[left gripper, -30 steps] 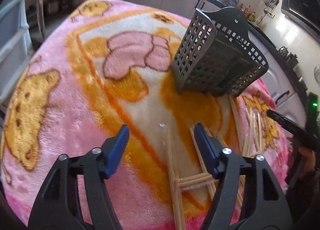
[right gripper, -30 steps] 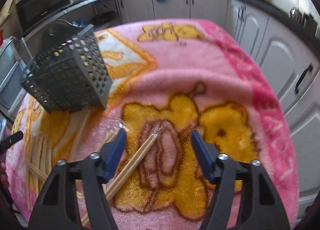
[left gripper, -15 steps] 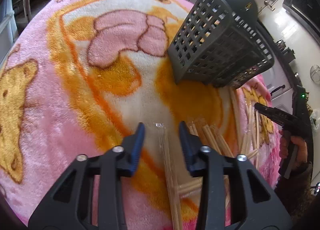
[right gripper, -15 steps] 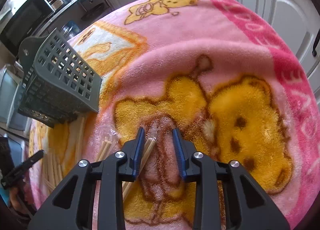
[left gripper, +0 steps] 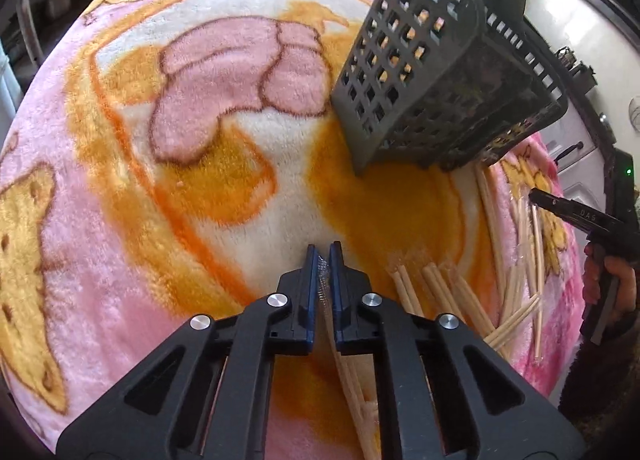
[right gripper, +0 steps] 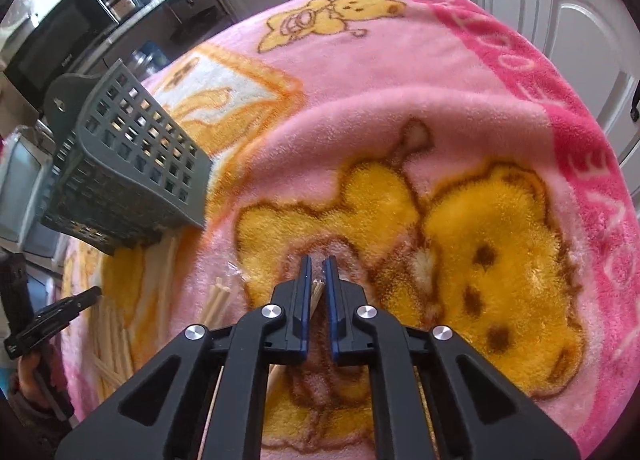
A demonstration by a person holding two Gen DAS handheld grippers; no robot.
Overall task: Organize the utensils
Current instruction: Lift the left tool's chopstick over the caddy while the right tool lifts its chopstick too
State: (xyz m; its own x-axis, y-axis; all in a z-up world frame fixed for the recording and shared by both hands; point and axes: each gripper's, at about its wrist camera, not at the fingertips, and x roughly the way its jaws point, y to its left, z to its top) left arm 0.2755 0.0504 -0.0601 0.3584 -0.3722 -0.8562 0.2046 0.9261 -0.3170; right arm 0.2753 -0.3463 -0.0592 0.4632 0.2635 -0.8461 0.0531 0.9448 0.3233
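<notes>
Both grippers are clamped down at once here. The left gripper (left gripper: 324, 256) has its blue pads squeezed nearly together on the tip of a plastic-wrapped chopstick pair (left gripper: 326, 300); you can see the crinkly wrapper pinched right between them, and the rest of that pair runs back toward the camera under the gripper. The right gripper (right gripper: 317, 270) is the same story: jaws almost fully closed, with the pale end of another chopstick pair (right gripper: 317, 292) caught between the pads.

Everything sits on a pink fleece blanket (left gripper: 120, 260) with yellow cartoon bears, spread over the worktop. The grey slotted basket (left gripper: 436, 72) lies tipped on its side at the far end; in the left view it's far right, in the right view it's far left (right gripper: 124, 172). I can't tell whether anything is in it.

The loose chopsticks (left gripper: 516, 260) are scattered on the blanket between the two grippers, just near of the basket's mouth, some crossing each other, some wrapped in clear plastic. The right view shows the same pile (right gripper: 116, 324) on its left side.

Each view also catches the other hand (left gripper: 608, 280) at its edge. White cabinets (right gripper: 560, 20) and a microwave (right gripper: 52, 40) sit in the background.
</notes>
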